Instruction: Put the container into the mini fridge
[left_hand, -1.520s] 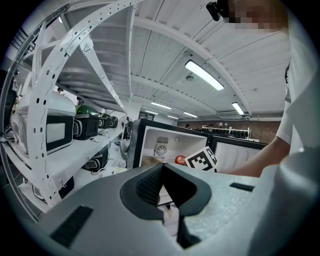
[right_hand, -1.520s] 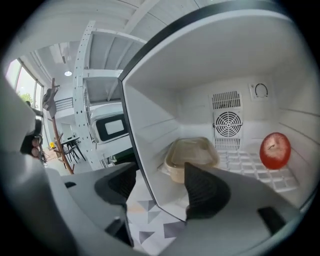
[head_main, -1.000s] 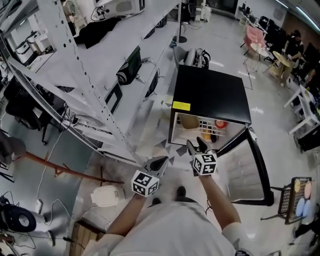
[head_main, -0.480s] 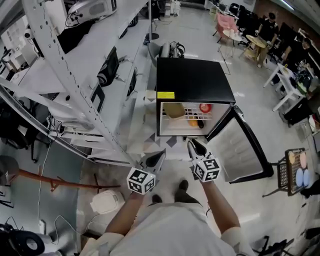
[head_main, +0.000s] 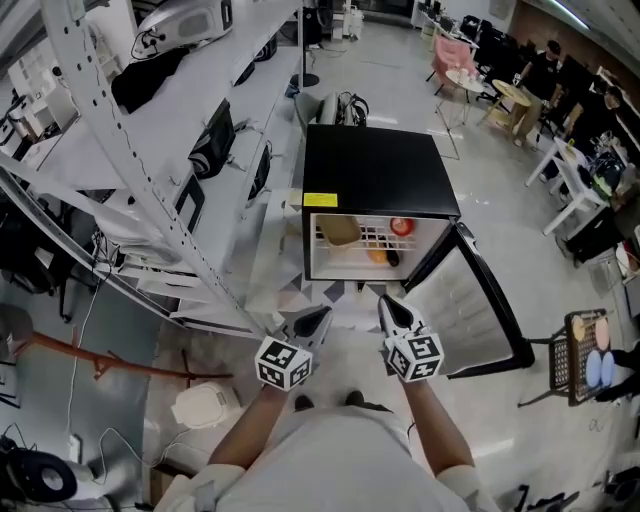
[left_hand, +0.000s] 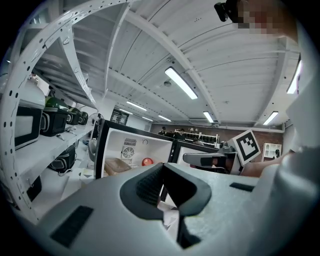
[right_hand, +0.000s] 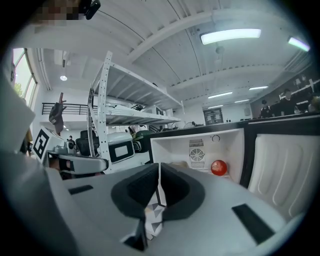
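Observation:
The black mini fridge stands with its door swung open to the right. A tan container lies on its wire shelf at the left, also seen in the left gripper view. A red round item sits at the shelf's right. Both grippers hover side by side in front of the fridge, apart from it. My left gripper is shut and empty. My right gripper has just been closing and is shut, with nothing between its jaws.
A white metal shelving rack with appliances runs along the left. A white round object lies on the floor at lower left. A rack with coloured items stands right of the door. People sit at tables at the far right.
Both grippers have drawn back from the fridge opening. The right gripper's jaws, open a second ago, have closed. The container stays on the shelf.

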